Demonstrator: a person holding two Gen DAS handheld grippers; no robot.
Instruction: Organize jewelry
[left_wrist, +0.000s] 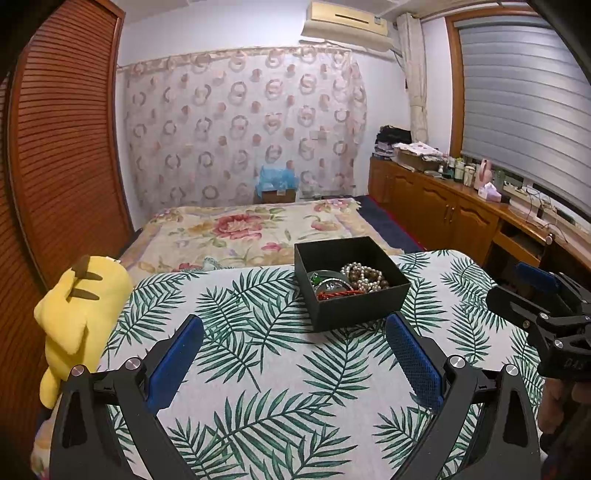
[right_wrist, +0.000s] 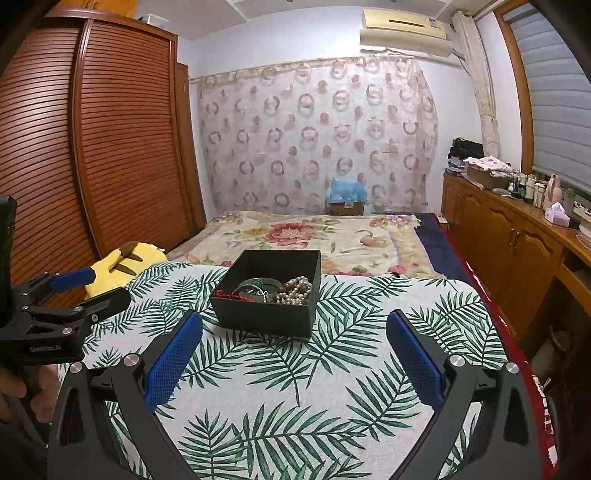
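On the leaf-print cloth (left_wrist: 280, 369) in front of you sits the black box (left_wrist: 351, 306), open-topped, with the jewelry lying inside: a pearl and brown bead strand (left_wrist: 364, 275) toward one side, a red cord bracelet (left_wrist: 338, 294) along the near wall, and a green bangle (left_wrist: 325, 277) (partly hidden). Your left gripper (left_wrist: 295, 354) hovers just short of the box, blue pads spread wide with nothing between them. Your right gripper (right_wrist: 295, 354) is likewise spread wide, unloaded, near the box. A yellow plush toy (left_wrist: 74, 317) lies at the cloth's left edge.
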